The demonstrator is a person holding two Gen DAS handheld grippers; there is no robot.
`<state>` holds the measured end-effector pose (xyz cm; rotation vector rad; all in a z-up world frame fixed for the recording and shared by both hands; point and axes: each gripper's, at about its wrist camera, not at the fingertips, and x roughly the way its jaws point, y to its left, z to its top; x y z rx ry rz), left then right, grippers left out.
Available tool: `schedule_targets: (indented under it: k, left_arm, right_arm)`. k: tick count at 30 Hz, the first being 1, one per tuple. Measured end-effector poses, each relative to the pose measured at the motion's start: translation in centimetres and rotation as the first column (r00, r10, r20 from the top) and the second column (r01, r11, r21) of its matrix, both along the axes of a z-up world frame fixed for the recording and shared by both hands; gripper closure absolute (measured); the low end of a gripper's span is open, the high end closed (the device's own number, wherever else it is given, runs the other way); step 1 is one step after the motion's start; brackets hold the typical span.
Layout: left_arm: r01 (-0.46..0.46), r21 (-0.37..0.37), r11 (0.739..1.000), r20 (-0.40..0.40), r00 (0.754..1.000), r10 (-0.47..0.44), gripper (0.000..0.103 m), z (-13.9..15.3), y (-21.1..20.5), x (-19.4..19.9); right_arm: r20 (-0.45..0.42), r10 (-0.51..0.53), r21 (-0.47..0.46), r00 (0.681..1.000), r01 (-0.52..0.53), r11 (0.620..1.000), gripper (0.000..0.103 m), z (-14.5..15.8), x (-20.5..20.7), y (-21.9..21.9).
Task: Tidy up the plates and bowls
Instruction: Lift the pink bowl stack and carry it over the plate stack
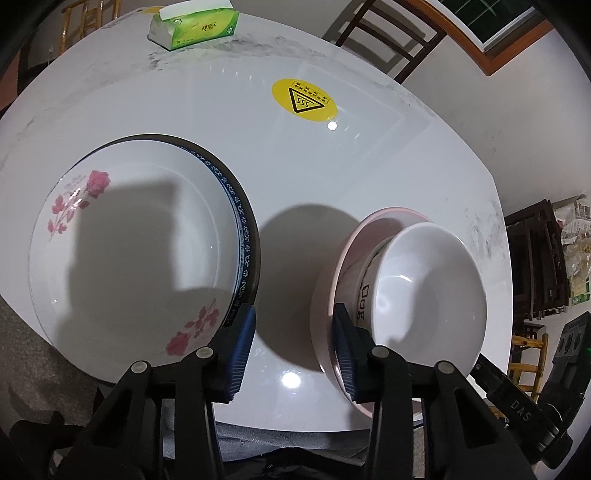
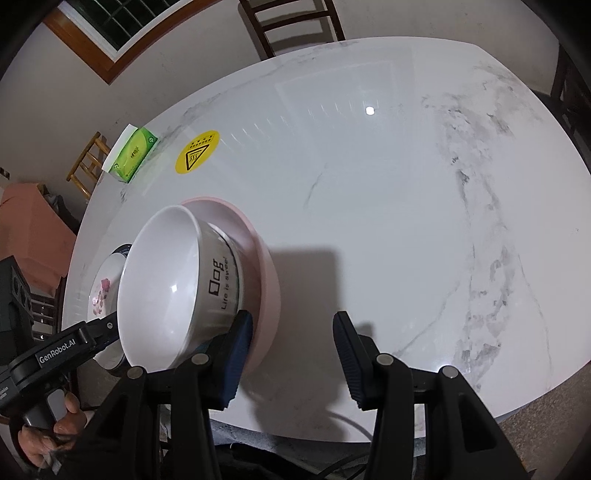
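A white plate with pink roses (image 1: 136, 258) lies stacked on a blue-patterned plate (image 1: 245, 236) at the table's left front. A white bowl with "Dog" lettering (image 1: 424, 291) sits nested in a pink bowl (image 1: 328, 295) to the right. My left gripper (image 1: 293, 350) is open and empty, over the bare gap between the plates and the bowls. My right gripper (image 2: 293, 354) is open and empty, just right of the pink bowl (image 2: 266, 273); its left finger is close to the white bowl (image 2: 173, 291). The rose plate (image 2: 105, 288) shows behind the bowls.
The white marble table (image 2: 369, 206) carries a yellow warning sticker (image 1: 303, 99) and a green tissue pack (image 1: 195, 27) at the far side. Wooden chairs (image 1: 391, 29) stand around the table. The left gripper's body (image 2: 55, 354) and a hand show at the lower left.
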<state>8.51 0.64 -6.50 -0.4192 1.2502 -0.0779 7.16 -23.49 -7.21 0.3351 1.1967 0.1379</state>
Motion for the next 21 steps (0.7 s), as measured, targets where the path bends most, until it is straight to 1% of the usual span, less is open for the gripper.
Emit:
schedule_targets:
  k: [5, 11, 13, 16, 21]
  left_arm:
    - [0.005, -0.001, 1.000, -0.018, 1.000, -0.005, 0.068, -0.7, -0.4, 0.3]
    - [-0.007, -0.013, 1.000, -0.011, 1.000, 0.007, 0.069, -1.0, -0.3, 0.4]
    - [-0.007, -0.016, 1.000, -0.003, 1.000, 0.007, 0.072, -0.9, -0.3, 0.6]
    - [0.008, 0.002, 1.000, 0.020, 1.000, -0.008, 0.078, -0.7, -0.7, 0.5]
    - [0.034, 0.037, 0.999, 0.059, 0.998, -0.036, 0.089, -0.3, -1.5, 0.4]
  right_arm:
    - [-0.001, 0.002, -0.021, 1.000, -0.002, 1.000, 0.057, -0.4, 0.6, 0.6]
    - [0.004, 0.006, -0.062, 1.000, -0.006, 0.998, 0.057, -0.7, 1.1, 1.1]
    - [0.005, 0.011, -0.079, 1.000, -0.010, 0.997, 0.057, -0.8, 1.3, 1.4]
    - [0.008, 0.014, -0.096, 1.000, -0.013, 0.995, 0.057, -0.9, 1.4, 1.6]
    - [0.012, 0.010, -0.078, 1.000, -0.009, 0.997, 0.057, -1.0, 1.4, 1.4]
